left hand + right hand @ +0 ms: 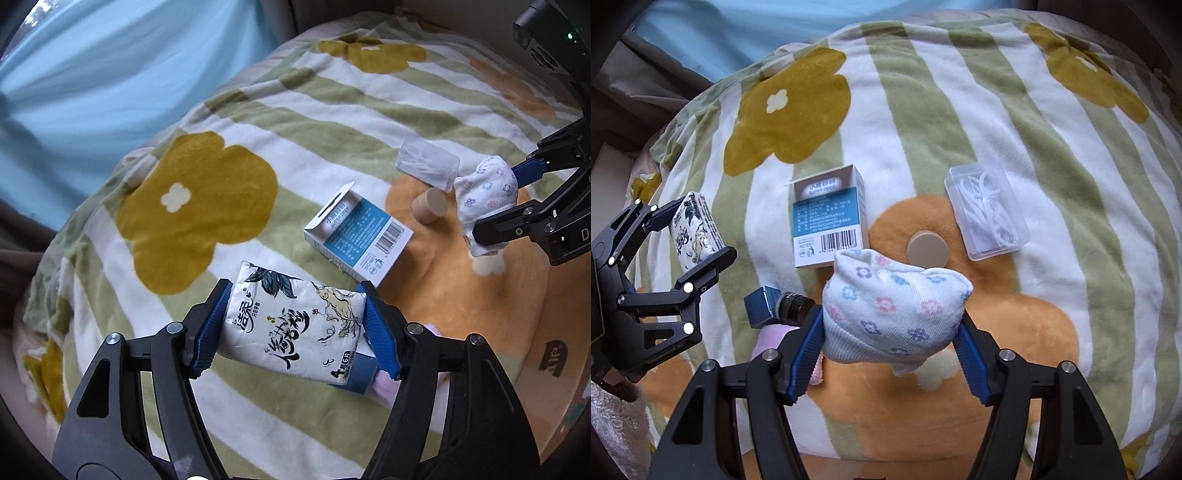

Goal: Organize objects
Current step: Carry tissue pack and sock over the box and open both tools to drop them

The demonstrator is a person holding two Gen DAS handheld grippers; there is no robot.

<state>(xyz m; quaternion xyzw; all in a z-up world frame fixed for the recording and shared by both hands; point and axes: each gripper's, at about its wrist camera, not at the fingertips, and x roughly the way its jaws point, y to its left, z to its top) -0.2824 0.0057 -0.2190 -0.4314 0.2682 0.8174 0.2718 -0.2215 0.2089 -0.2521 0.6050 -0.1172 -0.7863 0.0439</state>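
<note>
Left claw (295,328) clamped on a white tissue pack (293,325), held above a striped flower blanket (207,206); a blue block with a black lens (777,304) and something pink mostly hidden beneath the pack. Farther right, flat on the blanket: blue-and-white carton (830,218), end flap open, small print unreadable; tan round cap (928,246); clear plastic case (986,212) of white looped pieces, kind hard to tell. Right claw (892,332) closed around a bundled white sock (895,304) with small flowers, raised off the blanket, just this side of carton and cap, covering the carton's near corner.
</note>
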